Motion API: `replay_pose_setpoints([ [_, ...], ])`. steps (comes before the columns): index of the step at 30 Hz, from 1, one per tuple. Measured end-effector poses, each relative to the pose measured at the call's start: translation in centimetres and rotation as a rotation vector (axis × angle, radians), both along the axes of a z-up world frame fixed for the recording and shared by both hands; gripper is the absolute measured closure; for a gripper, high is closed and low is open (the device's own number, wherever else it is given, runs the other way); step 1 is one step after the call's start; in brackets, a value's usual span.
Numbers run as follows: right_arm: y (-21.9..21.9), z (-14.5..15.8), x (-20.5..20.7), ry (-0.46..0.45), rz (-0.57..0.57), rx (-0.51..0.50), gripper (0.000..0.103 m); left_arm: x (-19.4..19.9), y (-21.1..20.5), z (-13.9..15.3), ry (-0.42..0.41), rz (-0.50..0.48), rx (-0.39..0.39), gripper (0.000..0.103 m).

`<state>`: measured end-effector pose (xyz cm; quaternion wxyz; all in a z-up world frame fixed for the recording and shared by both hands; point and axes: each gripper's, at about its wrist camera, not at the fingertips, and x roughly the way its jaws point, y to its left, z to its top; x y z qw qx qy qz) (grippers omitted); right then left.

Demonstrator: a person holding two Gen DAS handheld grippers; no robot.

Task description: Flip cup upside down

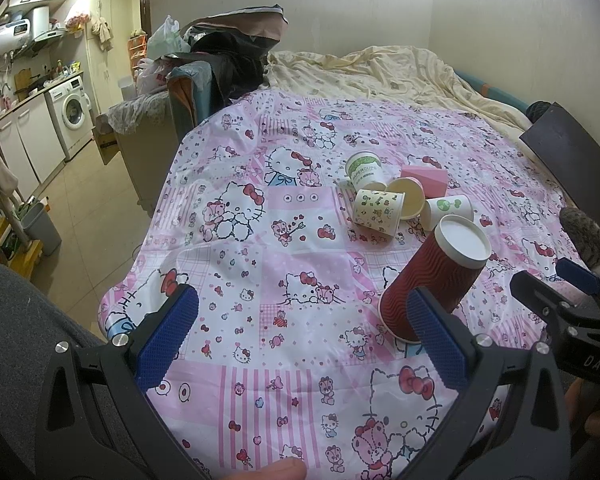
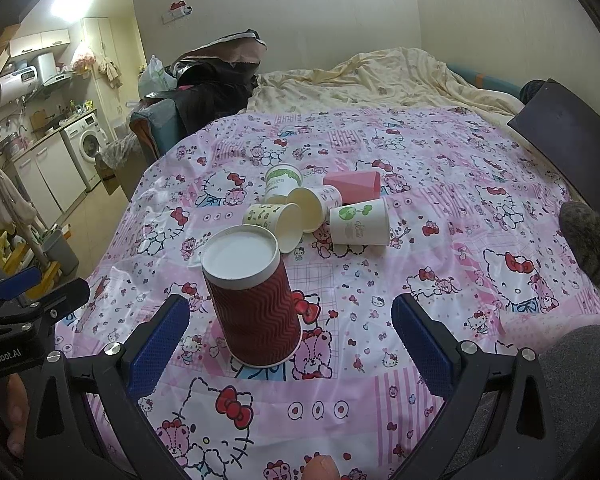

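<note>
Upside down already, the red cup [image 2: 252,300] stands mouth-down on the pink cartoon cloth [image 2: 440,248], its white base facing up and its ribbed wall upright with a slight lean. From the right wrist view the right gripper [image 2: 290,344] has its jaws spread wide, one blue pad on each side of the cup and neither touching it; the cup sits nearer the left pad, with open cloth between it and the other. In the left wrist view the left gripper [image 1: 304,340] is also spread wide and holds nothing, and the red cup [image 1: 436,280] shows just behind its right pad, outside the gap between the pads. The right gripper [image 1: 572,300] appears at the right edge of that view, close beside the cup. Farther back on the cloth lies a cluster of paper cups: a green-print cup [image 2: 282,182] standing mouth-down, a cream cup [image 2: 276,220] and a patterned cup [image 2: 314,204] on their sides with mouths toward the camera, and a white cup [image 2: 360,222] with a green leaf mark lying on its side. A pink cup [image 2: 352,186] lies just behind them. A grey striped cat [image 2: 588,244] is partly in view at the cloth's right edge. Beyond the cloth a yellow blanket [image 2: 380,80] is rumpled against the wall, and a washing machine [image 2: 86,144] stands in the kitchen to the left.
</note>
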<state>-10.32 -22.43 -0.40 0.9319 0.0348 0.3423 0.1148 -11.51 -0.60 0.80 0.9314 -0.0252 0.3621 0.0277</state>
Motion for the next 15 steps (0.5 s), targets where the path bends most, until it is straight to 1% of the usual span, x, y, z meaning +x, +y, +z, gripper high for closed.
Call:
replay_pose_setpoints([
  [15, 0.02, -0.11, -0.11, 0.0, 0.0, -0.003, 0.0, -0.05, -0.07, -0.18, 0.005, 0.0, 0.002, 0.0],
])
